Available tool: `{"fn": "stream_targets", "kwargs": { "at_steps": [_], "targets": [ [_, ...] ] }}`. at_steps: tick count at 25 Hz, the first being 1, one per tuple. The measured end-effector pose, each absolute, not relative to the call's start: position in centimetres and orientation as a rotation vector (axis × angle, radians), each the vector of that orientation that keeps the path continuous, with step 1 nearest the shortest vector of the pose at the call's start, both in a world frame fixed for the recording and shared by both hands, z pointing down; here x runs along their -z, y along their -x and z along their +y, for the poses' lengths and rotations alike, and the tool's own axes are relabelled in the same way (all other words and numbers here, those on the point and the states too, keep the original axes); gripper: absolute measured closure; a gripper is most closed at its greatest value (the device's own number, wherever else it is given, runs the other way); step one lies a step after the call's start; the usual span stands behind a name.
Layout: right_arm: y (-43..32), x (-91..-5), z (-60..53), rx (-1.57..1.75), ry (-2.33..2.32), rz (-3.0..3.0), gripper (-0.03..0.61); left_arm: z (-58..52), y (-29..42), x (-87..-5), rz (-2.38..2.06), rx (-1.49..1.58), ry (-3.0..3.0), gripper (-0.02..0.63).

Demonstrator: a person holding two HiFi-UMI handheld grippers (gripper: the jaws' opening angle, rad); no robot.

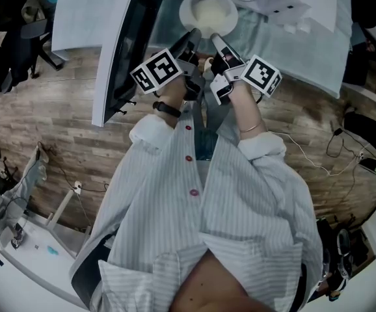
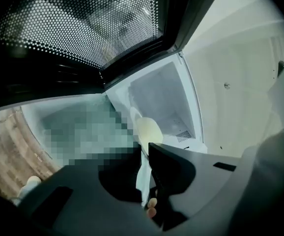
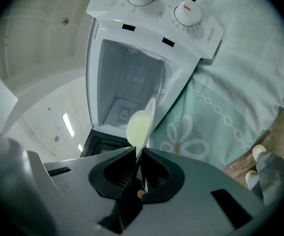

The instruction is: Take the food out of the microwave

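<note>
A white plate (image 1: 209,13) of pale yellow food hangs in front of the open white microwave (image 3: 132,73), held by its near rim from both sides. My left gripper (image 1: 193,38) is shut on the rim's left part, my right gripper (image 1: 215,41) on its right part. The left gripper view shows the plate (image 2: 143,132) edge-on, its rim pinched in that gripper (image 2: 147,154). The right gripper view also shows the plate (image 3: 141,124) edge-on, running into the closed right gripper (image 3: 138,155). The microwave cavity (image 2: 164,100) behind the plate looks bare.
The microwave's dark door (image 1: 126,44) stands swung open at the left, close beside my left gripper. The microwave sits on a table under a pale teal flowered cloth (image 3: 220,107). Two control knobs (image 3: 187,14) are on its front panel. Wooden floor (image 1: 51,129) lies below.
</note>
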State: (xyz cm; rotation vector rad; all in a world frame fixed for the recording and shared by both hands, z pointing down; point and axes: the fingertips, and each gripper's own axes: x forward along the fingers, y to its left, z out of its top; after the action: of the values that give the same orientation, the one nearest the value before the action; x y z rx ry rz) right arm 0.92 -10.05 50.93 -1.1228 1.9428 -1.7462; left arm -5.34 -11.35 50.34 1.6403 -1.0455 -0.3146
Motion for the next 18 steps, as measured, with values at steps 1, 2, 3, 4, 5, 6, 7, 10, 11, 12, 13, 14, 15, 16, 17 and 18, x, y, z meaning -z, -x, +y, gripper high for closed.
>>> {"fn": "stream_targets", "kwargs": {
  "at_steps": [1, 2, 3, 4, 5, 6, 7, 10, 11, 12, 13, 14, 15, 16, 17, 18],
  "targets": [
    [-0.9, -50.8, -9.8, 1.740, 1.121, 1.945, 0.520, -11.1, 5.3, -50.2, -1.044, 0.315, -1.645, 0.563],
    [-0.9, -50.6, -9.5, 1.735, 1.120, 1.950, 0.520, -10.8, 5.3, -50.0, -1.042, 0.316, -1.648, 0.563],
    [-0.9, -50.4, -9.2, 1.730, 1.117, 1.957, 0.520, -10.5, 5.4, -49.8, -1.040, 0.318, -1.650, 0.563],
    [-0.8, -50.2, -8.8, 1.725, 1.114, 1.964, 0.520, -10.1, 5.4, -49.6, -1.039, 0.321, -1.652, 0.563],
    [-0.7, -50.0, -8.5, 1.719, 1.109, 1.967, 0.520, -9.7, 5.5, -49.4, -1.038, 0.325, -1.652, 0.563],
    [-0.7, -49.8, -8.1, 1.715, 1.104, 1.967, 0.520, -9.3, 5.5, -49.2, -1.037, 0.332, -1.651, 0.563],
    [-0.7, -49.6, -7.7, 1.713, 1.102, 1.964, 0.520, -9.0, 5.5, -49.1, -1.035, 0.341, -1.649, 0.563],
    [-1.1, -49.4, -6.4, 1.744, 1.132, 1.928, 0.520, -8.1, 5.4, -48.4, -1.029, 0.359, -1.656, 0.563],
    [-1.2, -49.1, -6.2, 1.736, 1.127, 1.930, 0.520, -7.9, 5.3, -48.1, -1.028, 0.360, -1.664, 0.563],
    [-1.2, -48.6, -6.1, 1.710, 1.107, 1.948, 0.520, -7.6, 5.2, -47.8, -1.025, 0.361, -1.674, 0.563],
    [-1.2, -48.1, -6.0, 1.684, 1.092, 1.965, 0.520, -7.4, 5.0, -47.4, -1.022, 0.362, -1.684, 0.563],
    [-1.4, -47.7, -5.7, 1.670, 1.092, 1.971, 0.520, -7.2, 4.9, -47.0, -1.018, 0.364, -1.693, 0.563],
    [-1.7, -47.4, -5.4, 1.666, 1.105, 1.968, 0.520, -6.9, 4.7, -46.6, -1.013, 0.369, -1.699, 0.563],
    [-1.9, -47.0, -5.1, 1.662, 1.117, 1.965, 0.520, -6.7, 4.5, -46.1, -1.007, 0.375, -1.702, 0.563],
    [-2.1, -46.6, -4.9, 1.647, 1.120, 1.970, 0.520, -6.5, 4.3, -45.7, -1.000, 0.384, -1.704, 0.563],
    [-2.3, -46.1, -4.8, 1.627, 1.119, 1.980, 0.520, -6.4, 4.2, -45.3, -0.994, 0.392, -1.705, 0.563]
  ]
}}
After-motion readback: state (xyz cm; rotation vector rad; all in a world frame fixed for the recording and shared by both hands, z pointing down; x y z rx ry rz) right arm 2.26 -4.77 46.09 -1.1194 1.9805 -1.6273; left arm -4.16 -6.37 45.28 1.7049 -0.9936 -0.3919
